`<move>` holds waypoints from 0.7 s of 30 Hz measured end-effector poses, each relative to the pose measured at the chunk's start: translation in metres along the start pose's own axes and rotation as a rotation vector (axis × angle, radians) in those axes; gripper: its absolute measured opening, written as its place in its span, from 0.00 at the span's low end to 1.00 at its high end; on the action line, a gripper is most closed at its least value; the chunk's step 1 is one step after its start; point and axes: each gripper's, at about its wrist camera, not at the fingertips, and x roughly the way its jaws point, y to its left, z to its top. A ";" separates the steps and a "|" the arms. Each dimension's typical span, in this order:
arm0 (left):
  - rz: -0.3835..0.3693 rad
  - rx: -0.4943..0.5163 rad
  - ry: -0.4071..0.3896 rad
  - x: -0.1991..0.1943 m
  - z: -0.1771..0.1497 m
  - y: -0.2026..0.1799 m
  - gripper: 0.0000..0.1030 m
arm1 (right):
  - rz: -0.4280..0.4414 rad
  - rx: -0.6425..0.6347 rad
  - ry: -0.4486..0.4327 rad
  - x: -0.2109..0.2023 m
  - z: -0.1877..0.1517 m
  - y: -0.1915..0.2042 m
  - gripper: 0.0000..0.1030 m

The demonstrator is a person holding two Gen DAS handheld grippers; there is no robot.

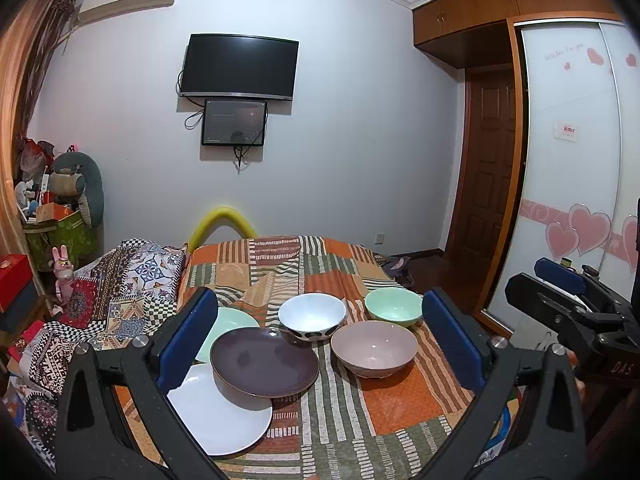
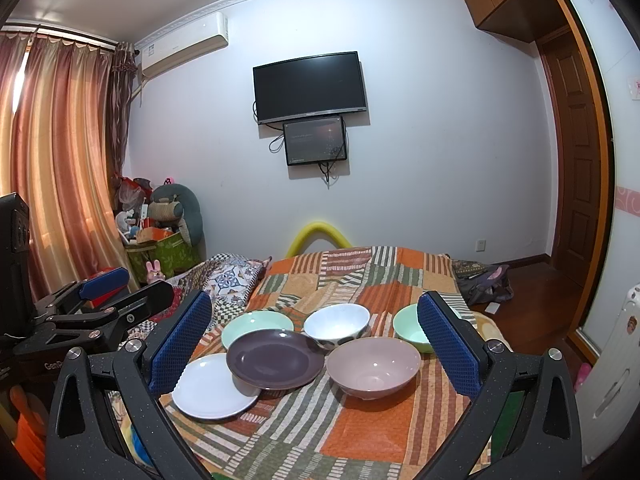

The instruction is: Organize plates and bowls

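Note:
On the patchwork cloth (image 1: 400,400) a dark purple plate (image 1: 264,362) (image 2: 276,358) overlaps a white plate (image 1: 228,420) (image 2: 212,388) and a pale green plate (image 1: 228,324) (image 2: 256,324). To its right stand a white bowl with black spots (image 1: 312,314) (image 2: 336,324), a pink bowl (image 1: 374,346) (image 2: 374,362) and a green bowl (image 1: 394,306) (image 2: 408,330). My left gripper (image 1: 320,298) hangs open before the dishes, holding nothing. My right gripper (image 2: 316,302) is open too, and empty. Each gripper shows at the edge of the other's view.
A patterned quilt (image 1: 120,280) lies left of the cloth. A green box of toys (image 2: 160,256) stands by the curtain. The wardrobe (image 1: 572,160) and wooden door (image 1: 488,176) are on the right. A yellow foam tube (image 1: 222,224) rises behind the cloth.

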 end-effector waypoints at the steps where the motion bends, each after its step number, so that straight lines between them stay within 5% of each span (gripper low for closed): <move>1: 0.000 0.001 -0.003 0.000 0.000 0.000 1.00 | -0.001 0.000 0.000 0.000 0.000 0.000 1.00; 11: -0.007 0.006 0.027 0.012 -0.008 0.002 1.00 | -0.002 0.005 0.037 0.012 -0.008 -0.003 1.00; 21: 0.016 -0.029 0.183 0.057 -0.043 0.028 1.00 | 0.003 0.024 0.163 0.053 -0.032 -0.011 0.99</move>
